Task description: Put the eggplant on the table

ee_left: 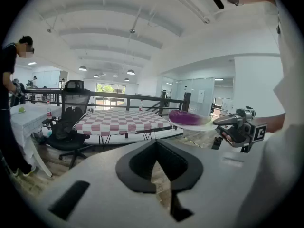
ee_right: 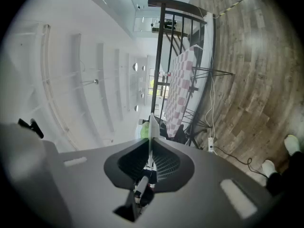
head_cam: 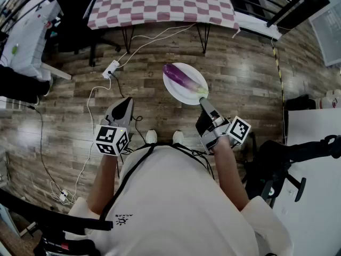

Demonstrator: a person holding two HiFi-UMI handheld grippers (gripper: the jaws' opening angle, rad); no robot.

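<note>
A purple eggplant (head_cam: 181, 78) with a green stem lies on a white plate (head_cam: 184, 96) held level above the wooden floor. My right gripper (head_cam: 205, 101) is shut on the plate's near rim. In the right gripper view the plate (ee_right: 152, 125) shows edge-on between the pads, the green stem (ee_right: 144, 131) beside it. My left gripper (head_cam: 127, 104) hangs to the left of the plate, shut and empty. From the left gripper view the eggplant (ee_left: 185, 116) and plate (ee_left: 198, 124) float at the right, the right gripper (ee_left: 228, 121) behind them. The red-and-white checkered table (head_cam: 160, 4) stands ahead.
A black office chair (head_cam: 74, 15) stands left of the table. A power strip (head_cam: 111, 68) and cables lie on the floor in front of it. A person (ee_left: 9, 103) stands by a white table at far left. Black railings run behind the table.
</note>
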